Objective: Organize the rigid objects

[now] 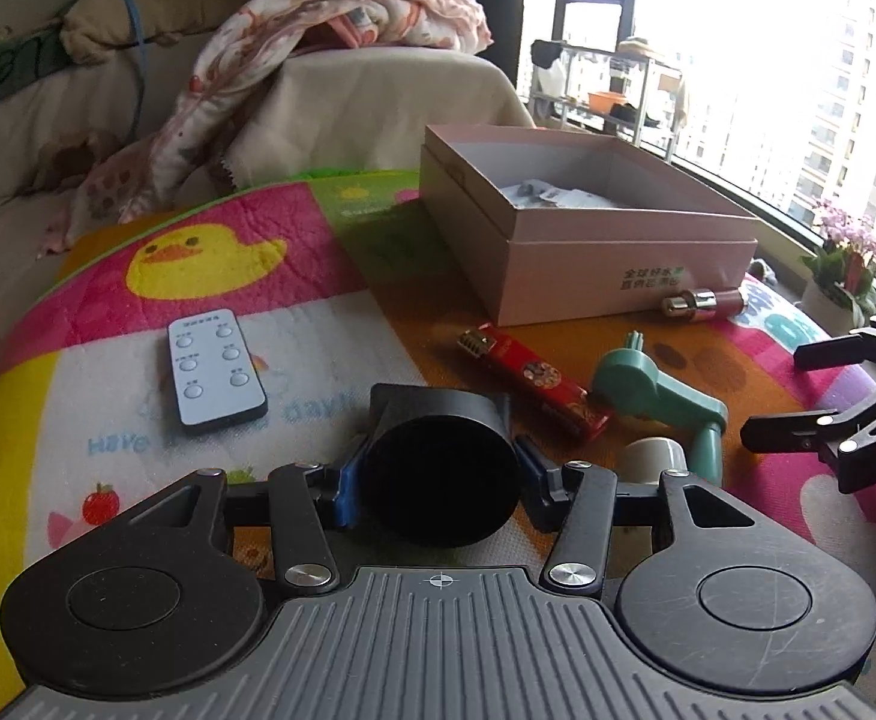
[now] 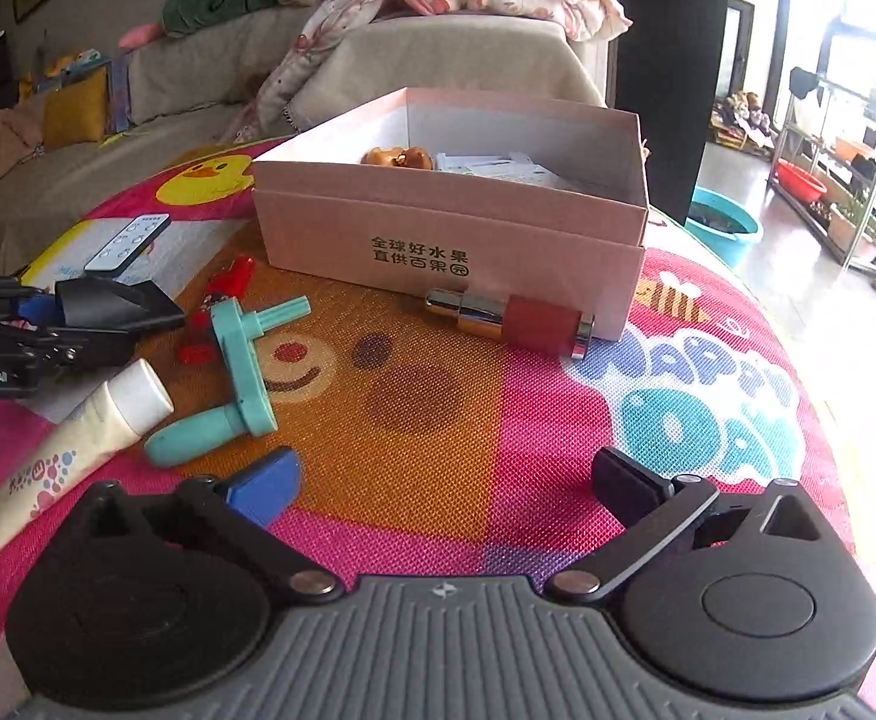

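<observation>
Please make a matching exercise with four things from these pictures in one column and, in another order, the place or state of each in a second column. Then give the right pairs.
Things:
1. black cylinder
2. white remote
3. red and silver bottle
4. cream tube

Places or states:
A. lies against the front wall of the pink box
B. held between the left gripper's fingers
C. lies beside the teal handle
D. lies alone on the mat's white patch

Pairs: 1-B, 2-D, 3-A, 4-C

Light source: daylight from window (image 1: 768, 60), upper right of frame; blown out to white.
Glare: floor (image 2: 798, 300) at right washed out.
Shadows: soft, faint.
Distortion: strong fisheye bending at edges.
Focus: mostly sharp, background slightly soft.
</observation>
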`<state>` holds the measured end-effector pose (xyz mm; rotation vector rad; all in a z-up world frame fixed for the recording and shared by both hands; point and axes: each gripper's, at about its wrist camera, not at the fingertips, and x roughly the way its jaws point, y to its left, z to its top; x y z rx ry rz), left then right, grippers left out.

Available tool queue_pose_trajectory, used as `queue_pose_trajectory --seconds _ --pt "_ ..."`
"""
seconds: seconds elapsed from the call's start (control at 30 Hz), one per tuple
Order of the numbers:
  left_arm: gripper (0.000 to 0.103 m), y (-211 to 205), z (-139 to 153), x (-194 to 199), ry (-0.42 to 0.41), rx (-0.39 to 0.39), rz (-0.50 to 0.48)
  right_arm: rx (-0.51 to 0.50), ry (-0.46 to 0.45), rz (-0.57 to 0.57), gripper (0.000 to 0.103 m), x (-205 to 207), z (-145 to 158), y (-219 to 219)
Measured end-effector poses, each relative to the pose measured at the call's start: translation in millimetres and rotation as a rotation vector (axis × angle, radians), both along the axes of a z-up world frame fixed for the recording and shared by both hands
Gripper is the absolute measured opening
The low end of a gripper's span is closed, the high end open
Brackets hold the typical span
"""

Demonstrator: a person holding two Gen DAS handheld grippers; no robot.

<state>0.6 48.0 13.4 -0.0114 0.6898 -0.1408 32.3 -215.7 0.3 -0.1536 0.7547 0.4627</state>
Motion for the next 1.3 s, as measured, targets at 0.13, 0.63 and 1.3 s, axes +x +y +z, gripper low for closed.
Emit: queue_pose_trajectory --seconds 0.13,0.63,1.3 --pt "0.055 3 -2 9 -0.009 -0.04 0.003 0.002 0.002 -0.047 0.103 8 1 3" --pt "0.055 6 8 13 -0.052 -0.035 -0.005 -0.019 -0.042 -0.233 0.087 61 0 36" --pt "0.052 -17 56 1 -0.125 -0.046 -0.173 -0.029 -0.177 -0.014 0.078 -9 38 -13"
